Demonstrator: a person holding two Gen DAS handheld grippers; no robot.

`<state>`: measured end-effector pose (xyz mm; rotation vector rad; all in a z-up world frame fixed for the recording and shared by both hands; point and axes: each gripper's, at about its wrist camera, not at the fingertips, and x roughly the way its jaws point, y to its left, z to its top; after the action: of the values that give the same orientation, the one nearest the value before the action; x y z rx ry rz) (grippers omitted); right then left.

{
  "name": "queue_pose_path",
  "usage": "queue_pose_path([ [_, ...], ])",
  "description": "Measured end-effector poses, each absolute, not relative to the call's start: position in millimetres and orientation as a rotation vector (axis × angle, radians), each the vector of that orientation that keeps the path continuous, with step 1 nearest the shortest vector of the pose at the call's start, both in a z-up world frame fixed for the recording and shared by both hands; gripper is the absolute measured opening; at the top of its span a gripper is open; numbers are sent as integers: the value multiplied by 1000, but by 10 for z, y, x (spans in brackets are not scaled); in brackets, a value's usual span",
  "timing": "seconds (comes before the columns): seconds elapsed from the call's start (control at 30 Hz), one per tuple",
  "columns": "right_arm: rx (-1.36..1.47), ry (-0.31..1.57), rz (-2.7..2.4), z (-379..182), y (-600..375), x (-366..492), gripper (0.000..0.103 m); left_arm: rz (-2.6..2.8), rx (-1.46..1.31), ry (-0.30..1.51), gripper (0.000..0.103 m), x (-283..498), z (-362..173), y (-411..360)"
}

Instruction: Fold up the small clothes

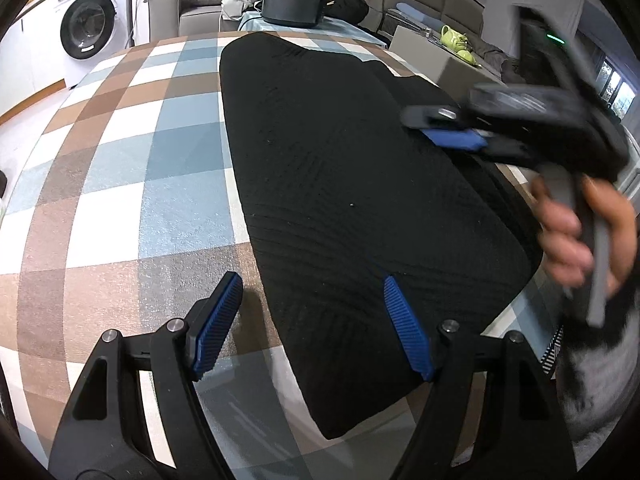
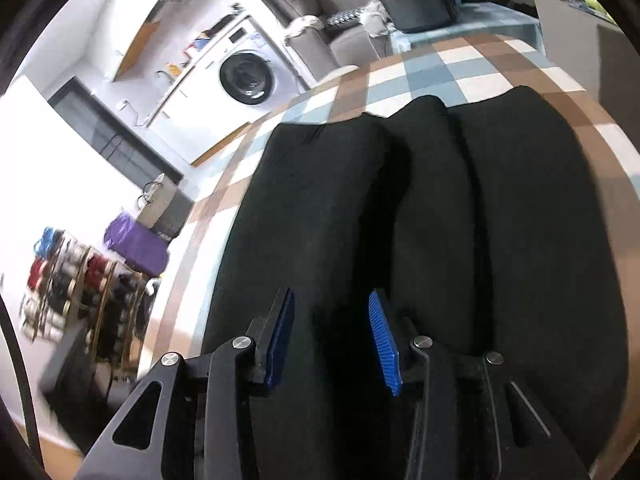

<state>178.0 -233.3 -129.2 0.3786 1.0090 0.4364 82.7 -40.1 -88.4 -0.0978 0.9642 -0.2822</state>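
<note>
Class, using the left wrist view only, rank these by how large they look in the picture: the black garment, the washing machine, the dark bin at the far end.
1. black garment
2. washing machine
3. dark bin

Apparent size only; the garment lies nearest the camera.

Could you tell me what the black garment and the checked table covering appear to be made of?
Black garment: probably a matte knit fabric, with fine ribbed lines and soft folded edges. Checked table covering: looks like short-pile woven textile, slightly grainy and non-glossy.

One black garment [image 1: 352, 184] lies on one checked table [image 1: 132, 184]. Two grippers: the left gripper [image 1: 316, 328] and the right gripper [image 2: 332, 344], each with two blue-padded fingers [image 1: 218, 320]. One hand [image 1: 576, 232], one washing machine [image 1: 90, 28], one dark bin [image 1: 292, 4].
</note>
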Motion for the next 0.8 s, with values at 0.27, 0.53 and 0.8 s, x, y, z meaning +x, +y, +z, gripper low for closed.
queue_pose_path([
  [0.27, 302, 953, 365, -1260, -2283, 2026, 11, -283, -187, 956, 71, 990, -884, -187],
  [0.53, 326, 958, 404, -1195, -2447, 1758, 22, -252, -158, 869, 71, 1040, -697, -80],
  [0.8, 219, 904, 591, -1187, -2182, 1192, 23, -368, -151, 844, 31, 1095, -678, -337],
])
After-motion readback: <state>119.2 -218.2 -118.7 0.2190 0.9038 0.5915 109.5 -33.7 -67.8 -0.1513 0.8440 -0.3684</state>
